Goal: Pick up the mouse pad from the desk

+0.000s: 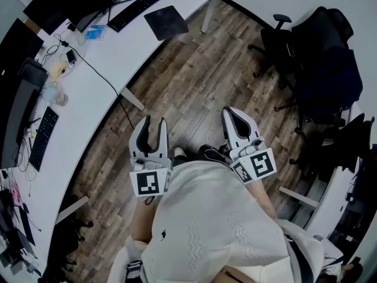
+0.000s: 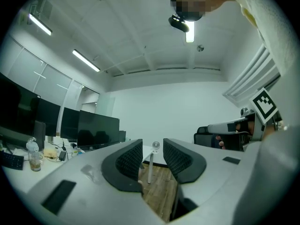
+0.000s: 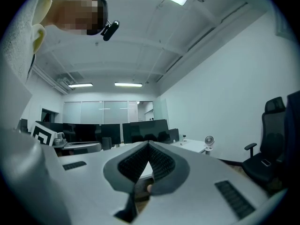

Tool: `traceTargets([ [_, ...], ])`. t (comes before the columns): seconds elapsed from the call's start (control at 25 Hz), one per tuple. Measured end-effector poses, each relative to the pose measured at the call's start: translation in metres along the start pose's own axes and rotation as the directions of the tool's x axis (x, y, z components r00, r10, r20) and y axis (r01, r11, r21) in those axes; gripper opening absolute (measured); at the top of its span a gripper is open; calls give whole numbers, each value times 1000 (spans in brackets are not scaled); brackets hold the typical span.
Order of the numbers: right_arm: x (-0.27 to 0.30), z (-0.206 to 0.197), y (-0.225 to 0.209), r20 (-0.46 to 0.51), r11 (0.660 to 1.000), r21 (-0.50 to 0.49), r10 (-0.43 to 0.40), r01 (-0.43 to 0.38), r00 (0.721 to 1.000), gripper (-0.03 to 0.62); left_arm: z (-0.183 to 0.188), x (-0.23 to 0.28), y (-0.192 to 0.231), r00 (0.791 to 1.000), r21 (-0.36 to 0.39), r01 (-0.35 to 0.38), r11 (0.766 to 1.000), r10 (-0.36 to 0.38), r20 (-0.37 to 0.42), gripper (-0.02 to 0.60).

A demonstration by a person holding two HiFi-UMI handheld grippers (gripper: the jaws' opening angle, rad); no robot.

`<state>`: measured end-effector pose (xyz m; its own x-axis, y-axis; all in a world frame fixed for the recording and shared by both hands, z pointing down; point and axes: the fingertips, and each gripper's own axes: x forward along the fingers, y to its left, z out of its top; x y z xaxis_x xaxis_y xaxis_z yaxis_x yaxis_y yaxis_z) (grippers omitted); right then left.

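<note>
— White shirt (image 1: 212, 217) of the person fills the bottom of the head view, just under the camera. What is in front of it?

— Both grippers, held low over the wooden floor (image 1: 194, 81). They are apart from each other, each with its marker cube toward the person.

— How does the left gripper (image 1: 155, 121) stand?

— Its jaws are spread. In the left gripper view only the floor and a white desk leg (image 2: 150, 170) show in the gap, so it grasps nothing.

— And the right gripper (image 1: 232, 112)?

— Its jaws are closed, tip against tip, and nothing is pinched between them.

— Where is the mouse pad (image 1: 166, 21)?

— It is dark and about square, and it lies flat on the white desk (image 1: 118, 46), near the desk's far end and close to the edge. A black keyboard (image 1: 135, 9) lies just beside it. Both grippers are well apart from the pad; neither touches it.

— Anything on the other side?

— A black office chair (image 1: 318, 58) stands on the floor at the right.
</note>
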<state>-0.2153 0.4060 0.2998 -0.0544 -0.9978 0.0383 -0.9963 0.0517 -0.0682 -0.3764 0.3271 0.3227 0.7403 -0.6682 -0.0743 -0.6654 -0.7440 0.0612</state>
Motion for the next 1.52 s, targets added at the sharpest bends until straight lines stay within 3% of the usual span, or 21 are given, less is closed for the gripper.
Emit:
traceTargets([
  [0.28, -2, -4, -15, -16, 994, -5, -113, 113, 993, 2, -6, 14, 5, 999, -27, 37, 999, -37, -5, 118],
  [0.44, -8, -11, -38, -34, 984, 70, -160, 162, 987, 2, -6, 30, -7, 997, -21, 77, 997, -77, -5, 115],
  [0.52, -7, -14, -45, -32, 981, 107, -156, 159, 987, 2, -8, 37, -11, 996, -14, 88, 996, -88, -10, 115],
  [0.64, -3, -16, -56, -39, 983, 89, -157, 160, 987, 2, -10, 48, -15, 996, -8, 84, 996, -84, -20, 115],
  [0.88, 26, -10, -89, -27, 990, 74, -118, 120, 993, 2, -16, 81, -15, 999, 0, 26, 1000, -26, -42, 115],
  [1.12, 59, -14, -144, -52, 989, 121, -83, 88, 995, 2, -27, 134, -31, 996, 30, 12, 999, -9, -91, 115],
  [1.52, 103, 1, -243, -57, 991, 107, -70, 76, 996, 2, -25, 235, -64, 995, 6, -22, 1000, 23, -94, 115],
])
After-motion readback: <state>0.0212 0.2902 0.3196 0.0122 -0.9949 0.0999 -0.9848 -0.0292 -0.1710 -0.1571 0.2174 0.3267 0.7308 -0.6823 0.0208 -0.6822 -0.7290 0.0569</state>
